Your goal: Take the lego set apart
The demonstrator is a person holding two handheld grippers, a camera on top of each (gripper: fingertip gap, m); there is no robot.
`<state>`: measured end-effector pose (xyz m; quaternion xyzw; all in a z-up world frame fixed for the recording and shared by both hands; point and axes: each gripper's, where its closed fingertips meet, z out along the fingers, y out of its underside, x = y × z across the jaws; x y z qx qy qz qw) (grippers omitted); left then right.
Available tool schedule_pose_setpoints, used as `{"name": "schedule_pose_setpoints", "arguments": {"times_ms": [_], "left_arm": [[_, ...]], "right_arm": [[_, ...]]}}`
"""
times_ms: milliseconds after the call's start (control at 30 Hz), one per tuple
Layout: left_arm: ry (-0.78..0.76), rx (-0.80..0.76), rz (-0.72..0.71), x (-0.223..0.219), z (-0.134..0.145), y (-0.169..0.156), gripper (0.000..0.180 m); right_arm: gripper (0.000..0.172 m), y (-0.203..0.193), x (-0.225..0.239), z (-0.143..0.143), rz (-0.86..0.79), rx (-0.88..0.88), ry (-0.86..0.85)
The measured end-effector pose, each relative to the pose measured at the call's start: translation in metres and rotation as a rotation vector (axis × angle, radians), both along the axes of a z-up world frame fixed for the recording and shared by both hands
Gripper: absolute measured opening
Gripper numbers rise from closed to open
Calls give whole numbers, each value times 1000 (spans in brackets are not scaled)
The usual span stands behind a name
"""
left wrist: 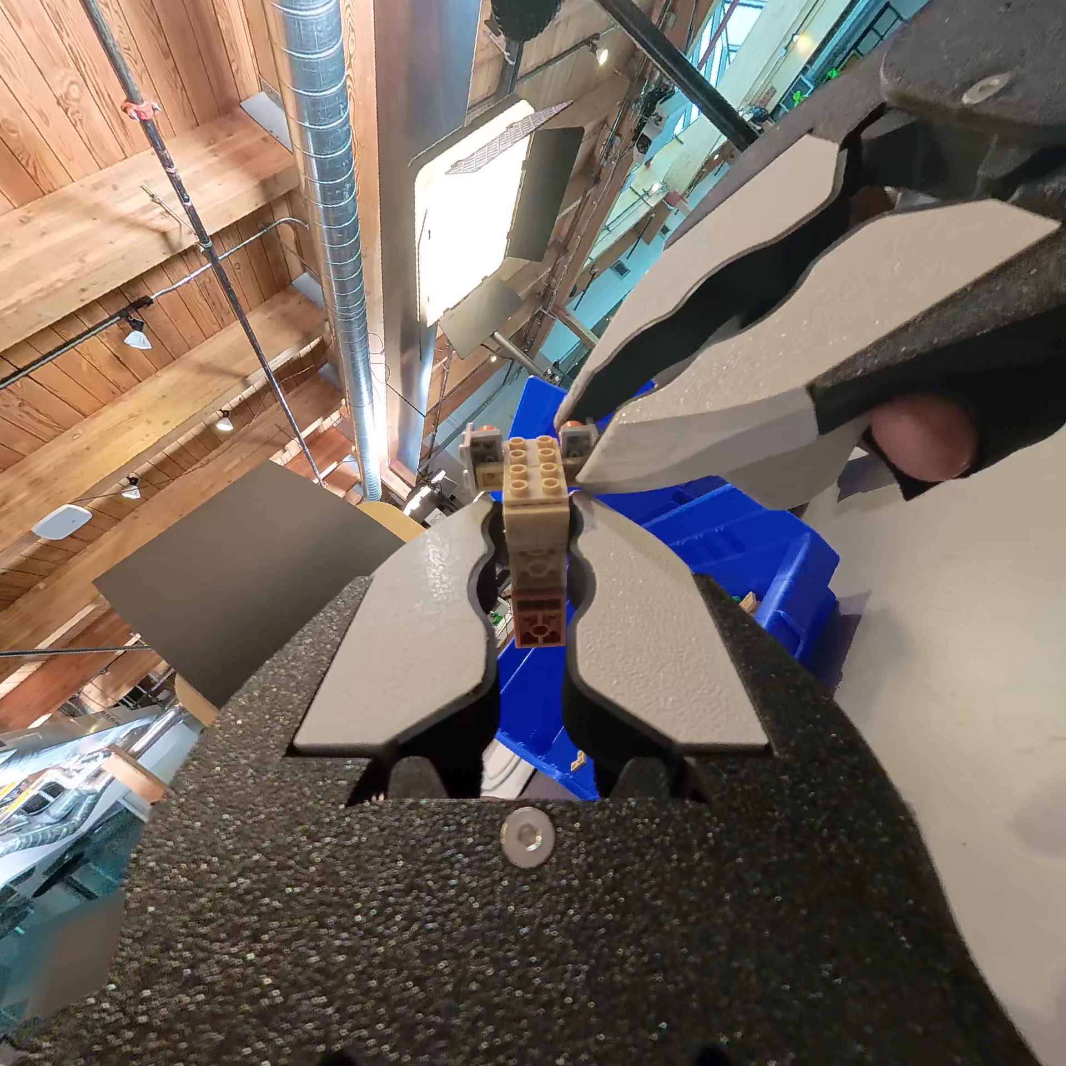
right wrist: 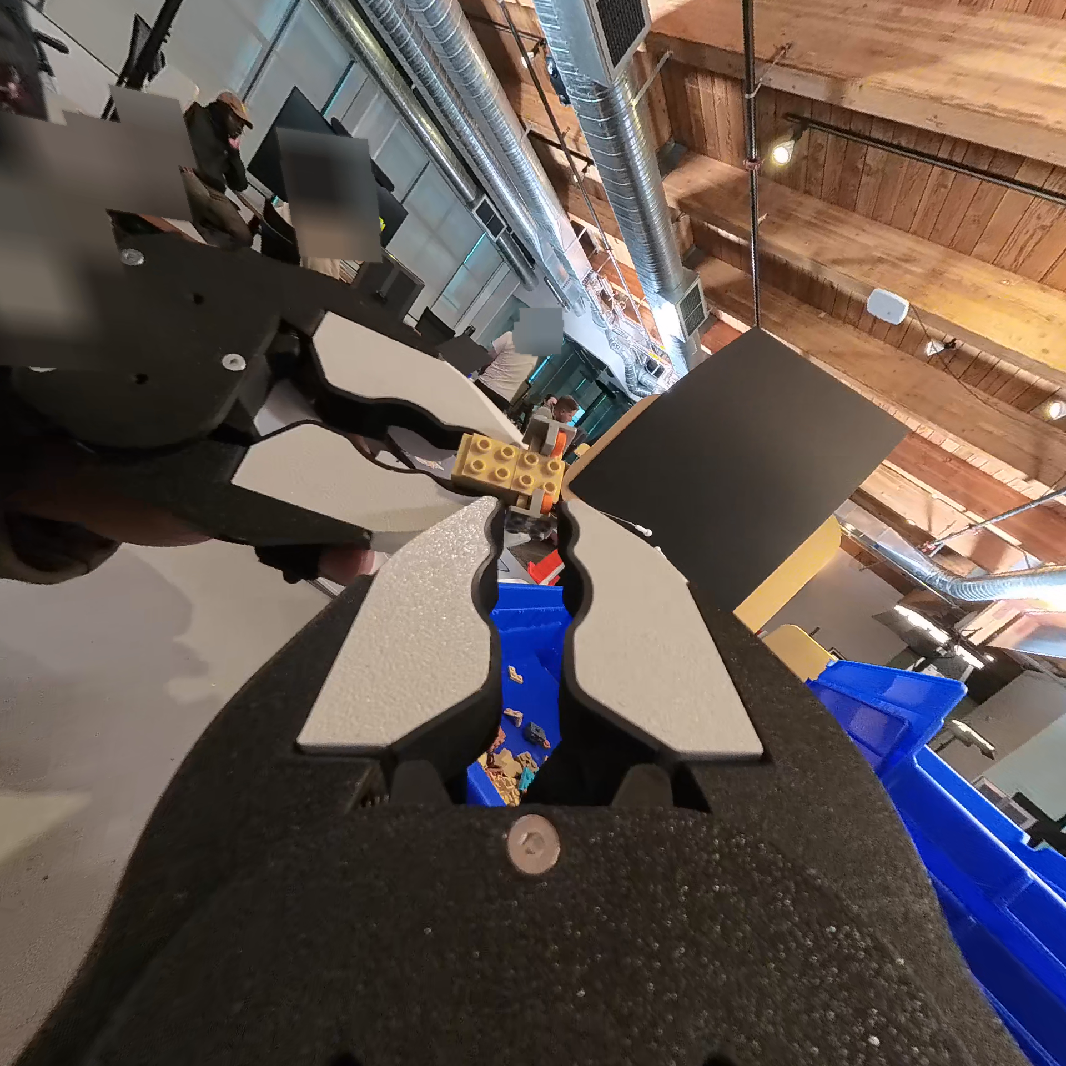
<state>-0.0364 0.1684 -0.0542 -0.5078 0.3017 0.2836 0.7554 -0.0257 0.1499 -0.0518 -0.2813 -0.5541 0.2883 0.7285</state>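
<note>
My left gripper (left wrist: 533, 510) is shut on a small brick build (left wrist: 533, 479): tan studded bricks on top, a dark brown brick (left wrist: 539, 623) at the bottom, and a grey side piece with an orange round part on each side. I hold it up in the air above the blue bins. My right gripper (left wrist: 574, 447) comes in from the upper right, its fingertips closed on the right-hand grey and orange side piece (left wrist: 577, 441). In the right wrist view that side piece (right wrist: 542, 499) sits at the tips of my right gripper (right wrist: 530, 506). The left gripper (right wrist: 490, 461) holds the tan bricks (right wrist: 507, 464) from the left.
Blue bins (left wrist: 721, 536) stand on the grey table (left wrist: 952, 634) below; one (right wrist: 528, 623) holds several loose small bricks (right wrist: 513, 767), and more bins (right wrist: 923, 779) lie to the right. A black board (right wrist: 732, 450) stands behind. A red piece (right wrist: 545, 568) lies on the table. People stand far off. Less than 4 cm separates the two grippers' tips.
</note>
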Motion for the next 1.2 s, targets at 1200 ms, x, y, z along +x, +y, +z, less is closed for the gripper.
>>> {"name": "schedule_pose_setpoints", "arguments": {"times_ms": [1200], "left_arm": [[-191,-9,-398,18,-1,-16,20]], "right_arm": [[16,-42,10,4,128,164,58]]}}
